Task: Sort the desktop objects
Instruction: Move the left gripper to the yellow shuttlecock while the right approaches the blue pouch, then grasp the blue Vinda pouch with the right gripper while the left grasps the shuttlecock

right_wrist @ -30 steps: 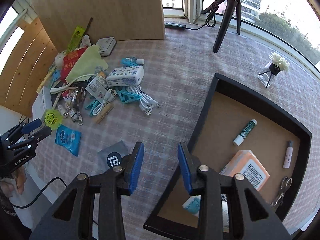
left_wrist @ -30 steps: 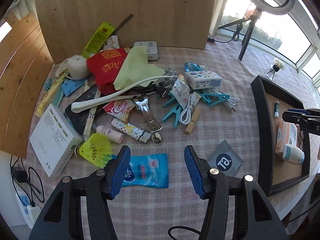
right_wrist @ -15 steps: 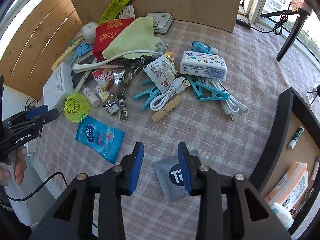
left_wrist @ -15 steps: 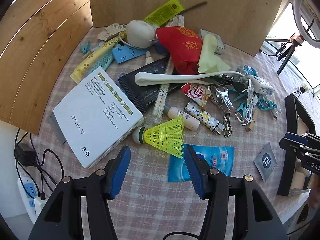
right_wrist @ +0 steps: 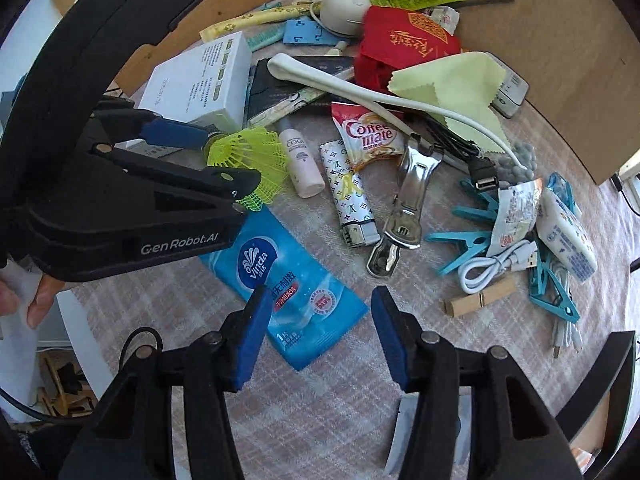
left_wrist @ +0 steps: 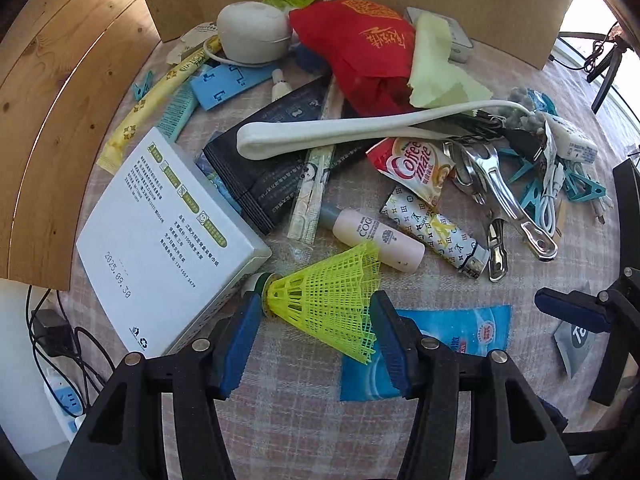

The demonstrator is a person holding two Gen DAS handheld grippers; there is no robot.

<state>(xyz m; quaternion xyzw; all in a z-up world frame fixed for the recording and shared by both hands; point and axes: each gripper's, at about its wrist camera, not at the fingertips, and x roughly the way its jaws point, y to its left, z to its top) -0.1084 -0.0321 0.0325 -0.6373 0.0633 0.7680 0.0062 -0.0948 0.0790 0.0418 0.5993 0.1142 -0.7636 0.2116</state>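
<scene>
A yellow plastic shuttlecock (left_wrist: 328, 292) lies on the checked tablecloth beside a white box (left_wrist: 160, 220). My left gripper (left_wrist: 314, 334) is open, its blue pads on either side of the shuttlecock, not closed on it; the right wrist view shows the same shuttlecock (right_wrist: 252, 160) between the left gripper's fingers (right_wrist: 176, 136). My right gripper (right_wrist: 318, 334) is open and empty, hovering over a blue Vinda wipe packet (right_wrist: 284, 284), which also shows in the left wrist view (left_wrist: 440, 336).
A clutter pile fills the table: pink tube (left_wrist: 376, 236), patterned lighter (left_wrist: 436, 232), Coffee mate sachet (left_wrist: 416, 168), metal clip (left_wrist: 504, 200), white shoehorn (left_wrist: 360, 132), red pouch (left_wrist: 368, 52), teal pegs and cable (right_wrist: 500, 248). A grey sachet (left_wrist: 572, 340) lies right. A black tray's corner (right_wrist: 600, 380) is at lower right.
My left gripper moved forward and down until its pads flank the shuttlecock. My right gripper moved left from the grey sachet to above the blue wipe packet.
</scene>
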